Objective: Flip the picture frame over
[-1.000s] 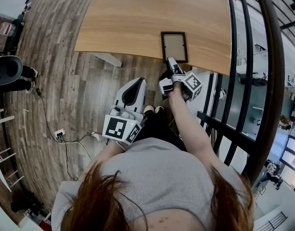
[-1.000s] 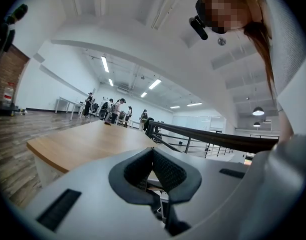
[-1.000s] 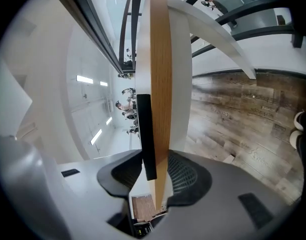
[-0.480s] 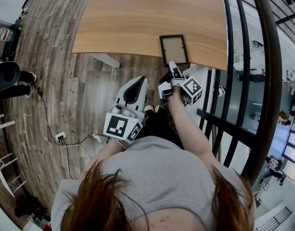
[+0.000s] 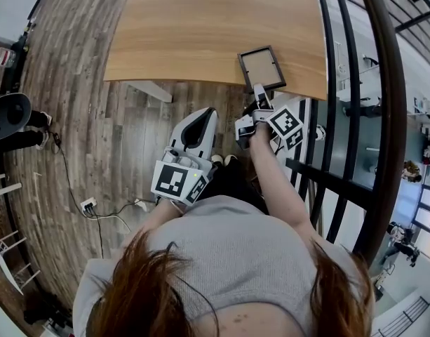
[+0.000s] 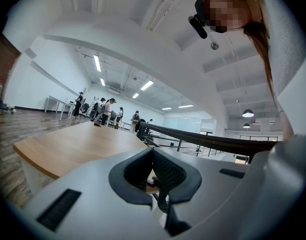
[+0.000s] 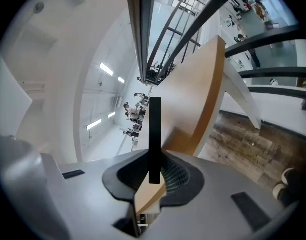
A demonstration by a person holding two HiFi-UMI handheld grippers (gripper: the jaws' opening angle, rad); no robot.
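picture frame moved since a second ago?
Yes: the picture frame has turned askew to the table's near edge, the right gripper's jaws just closed on it.

Picture frame [image 5: 261,67] is showing a black border around a flat tan panel. Table [image 5: 200,27] is reading as pale honey wood with fine straight grain. Floor [image 5: 95,118] is showing streaked grey-brown planks. Railing [image 5: 393,104] is appearing black. Person's top [image 5: 229,258] is showing light grey; hair [image 5: 144,293] is showing reddish-brown.
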